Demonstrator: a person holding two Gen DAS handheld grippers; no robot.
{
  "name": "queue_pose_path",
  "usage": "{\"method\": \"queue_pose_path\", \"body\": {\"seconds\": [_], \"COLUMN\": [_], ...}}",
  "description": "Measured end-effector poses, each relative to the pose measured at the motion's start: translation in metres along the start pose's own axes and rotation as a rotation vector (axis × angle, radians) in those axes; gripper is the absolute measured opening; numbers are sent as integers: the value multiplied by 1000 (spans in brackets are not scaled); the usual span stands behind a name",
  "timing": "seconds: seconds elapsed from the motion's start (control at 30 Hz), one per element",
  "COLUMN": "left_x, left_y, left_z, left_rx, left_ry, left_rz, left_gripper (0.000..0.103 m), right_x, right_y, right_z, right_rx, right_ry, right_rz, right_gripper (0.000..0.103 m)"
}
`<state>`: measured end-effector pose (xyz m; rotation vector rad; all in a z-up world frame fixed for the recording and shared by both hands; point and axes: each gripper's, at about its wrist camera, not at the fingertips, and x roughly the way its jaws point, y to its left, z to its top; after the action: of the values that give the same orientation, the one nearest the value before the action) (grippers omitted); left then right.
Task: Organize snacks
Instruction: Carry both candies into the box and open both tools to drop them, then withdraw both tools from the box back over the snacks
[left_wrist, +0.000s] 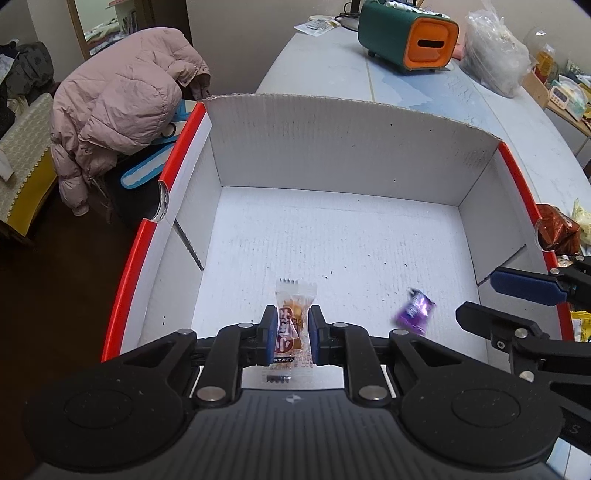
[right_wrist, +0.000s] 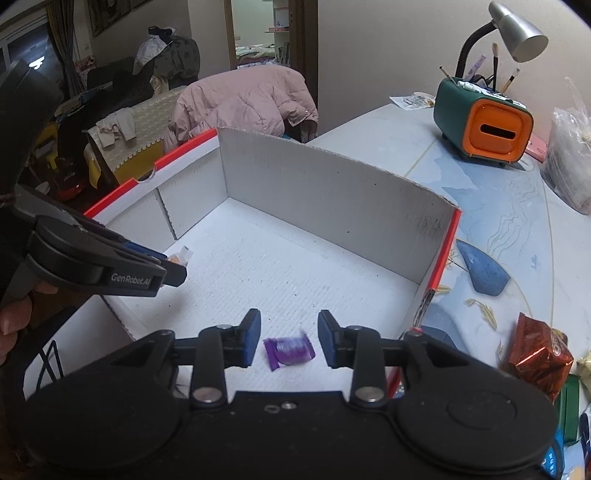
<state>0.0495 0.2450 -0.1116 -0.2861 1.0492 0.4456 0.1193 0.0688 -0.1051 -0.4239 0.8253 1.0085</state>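
Note:
A white cardboard box with red edges stands on the table; it also shows in the right wrist view. My left gripper is shut on a clear-wrapped orange snack above the box's near floor; its tip shows in the right wrist view. My right gripper is open over the box. A small purple snack packet, blurred, is below and between its fingers, apart from them; it also shows in the left wrist view. The right gripper's fingers show at the right of the left wrist view.
A red snack bag and other packets lie on the table right of the box. A green and orange holder, a lamp and a plastic bag stand farther back. A pink jacket hangs on a chair to the left.

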Motion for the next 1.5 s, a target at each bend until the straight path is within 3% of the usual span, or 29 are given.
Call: {"method": "queue_pose_path", "body": {"seconds": [0.17,0.53,0.67,0.77,0.9,1.1,1.5], "left_x": [-4,-42,-63,-78,-93,-111,-101], "left_y": [4,-2,-8,-19,-35,-63,-150], "left_z": [-2,-9,-12,-14,-20,-26,-40], "left_rx": [-8,8,10,26,57,89,129], "left_ry": [-12,-97,-150,-183,-216,-250,-222], "left_rz": [-28,-83,-128,-155,-192,-257,-342], "left_gripper": [26,30,64,64,70,84,89], "right_x": [-12,-63,-86,-102,-123,-151,-195], "right_y": [-1,-1,-6,-10,-18,-45,-102], "right_z": [-1,-10,-15,-20,-30,-55,-119], "right_rx": [21,64,93,114,154,228,241], "right_ry": [-32,-136,-183,-216,-258,-289,-249], "right_rz": [1,-6,-15,-33,-66,-109,-216], "right_gripper": [46,71,78,83,98,102,102]}}
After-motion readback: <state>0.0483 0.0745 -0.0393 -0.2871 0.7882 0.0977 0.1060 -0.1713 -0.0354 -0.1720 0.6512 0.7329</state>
